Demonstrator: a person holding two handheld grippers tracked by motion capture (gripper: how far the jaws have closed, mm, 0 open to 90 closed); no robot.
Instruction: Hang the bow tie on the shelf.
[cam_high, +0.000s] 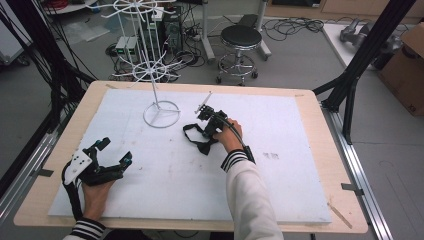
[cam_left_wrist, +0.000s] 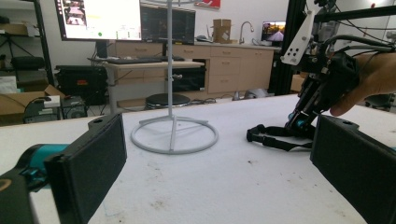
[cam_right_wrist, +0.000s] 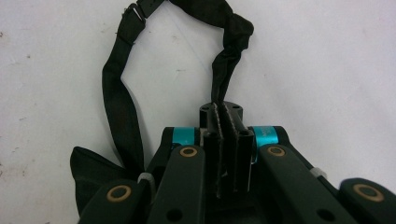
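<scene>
On white board: unlabelled black strap (cam_right_wrist: 116, 107)

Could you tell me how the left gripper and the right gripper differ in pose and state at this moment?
The left gripper has its jaws spread wide with nothing between them, while the right gripper is shut on the black fabric strap. The left gripper rests near the front left edge of the white foam board, away from the strap; the right gripper tilts down over the board's middle, beside the white wire stand. Both are black, teal-accented and hand-held.
</scene>
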